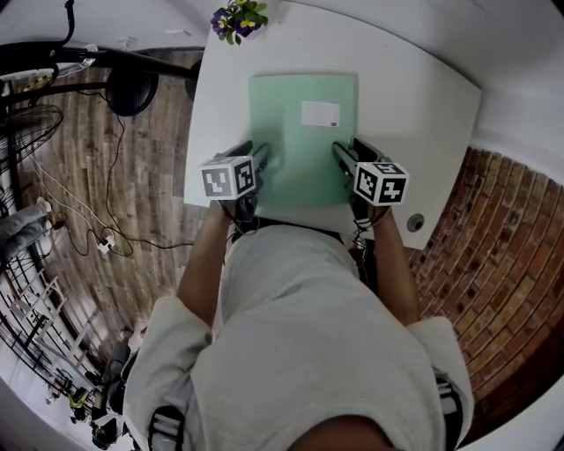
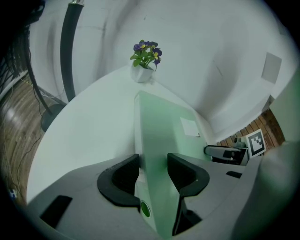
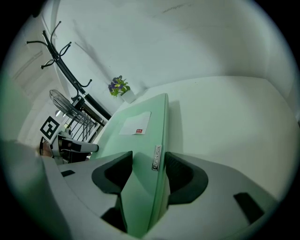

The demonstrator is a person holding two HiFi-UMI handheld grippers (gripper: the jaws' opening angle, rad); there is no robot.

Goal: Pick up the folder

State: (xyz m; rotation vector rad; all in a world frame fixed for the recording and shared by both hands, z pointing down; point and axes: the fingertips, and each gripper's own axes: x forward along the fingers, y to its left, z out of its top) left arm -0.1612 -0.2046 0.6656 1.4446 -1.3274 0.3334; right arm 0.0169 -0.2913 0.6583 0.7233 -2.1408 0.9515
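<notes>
**Hidden or unclear**
- My shirt (image 1: 300,335) fills the lower head view. It covers the near strip of the tabletop (image 1: 423,114) and meets the folder's near edge.
- My hands sit behind the marker cubes (image 1: 229,178), so I cannot see them.
- The print on the white label (image 1: 320,114) is too small to read.
- I cannot tell whether the folder rests on the tabletop or is just clear of it.
- A floor fan (image 3: 61,101) is cut off at the left of the right gripper view.

**Tongs**
- Left tongs (image 1: 262,158) (image 2: 152,173): the jaws are closed on the folder's left edge. The sheet stands between the two black pads, and nothing else is held.
- Right tongs (image 1: 342,154) (image 3: 147,173): the jaws are closed on the folder's right edge. The pads press it from both sides, just behind a small metal tag (image 3: 156,157) on that edge.
- Each pair of tongs shows in the other's view, across the folder.

**Task item**
- Folder (image 1: 300,141) (image 2: 159,136) (image 3: 140,140): pale green, near the middle of the white tabletop, with its label toward the far right corner. It is held at both side edges.

**Other**
- Plant (image 1: 238,18) (image 2: 146,58) (image 3: 119,88): purple flowers in a white pot at the far left of the tabletop, well apart from the folder.
- Wood floor (image 1: 132,176) lies to the left.
- Brick (image 1: 502,247) lies to the right.
</notes>
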